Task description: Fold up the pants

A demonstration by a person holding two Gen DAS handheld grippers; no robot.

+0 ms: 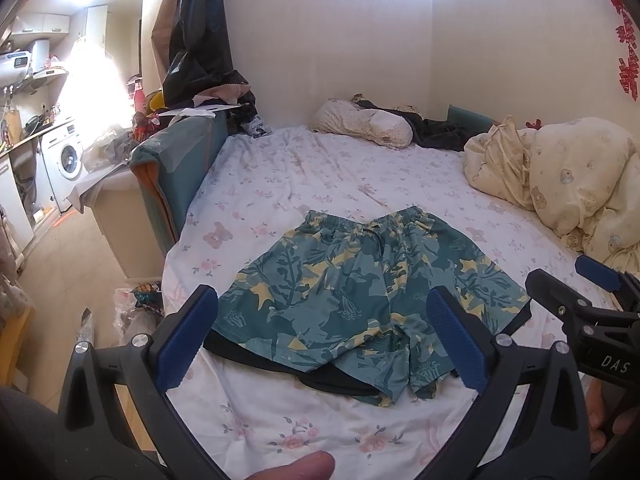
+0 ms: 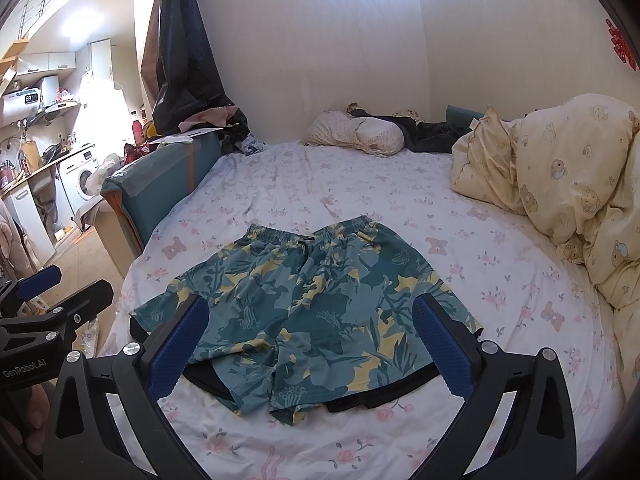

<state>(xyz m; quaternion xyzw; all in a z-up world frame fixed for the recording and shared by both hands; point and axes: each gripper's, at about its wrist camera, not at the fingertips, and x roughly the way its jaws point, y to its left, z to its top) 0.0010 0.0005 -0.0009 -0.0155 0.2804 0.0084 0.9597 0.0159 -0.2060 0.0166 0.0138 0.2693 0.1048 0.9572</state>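
Note:
A pair of teal shorts [image 1: 360,288] with a yellow leaf print lies flat on the bed, waistband away from me, leg openings toward me; it also shows in the right wrist view [image 2: 304,304]. A black lining or garment [image 1: 320,376] pokes out under the hems. My left gripper [image 1: 320,340] is open and empty, held above the near hems. My right gripper [image 2: 312,344] is open and empty, also above the hems. Each gripper shows at the edge of the other's view [image 1: 580,292] [image 2: 56,300].
The bed has a white floral sheet [image 2: 400,208]. A cream duvet [image 2: 580,192] is heaped at the right. A pillow [image 2: 360,132] and dark clothes lie at the far wall. A teal bed end [image 1: 180,160] is on the left, with floor and a washing machine [image 1: 66,156] beyond.

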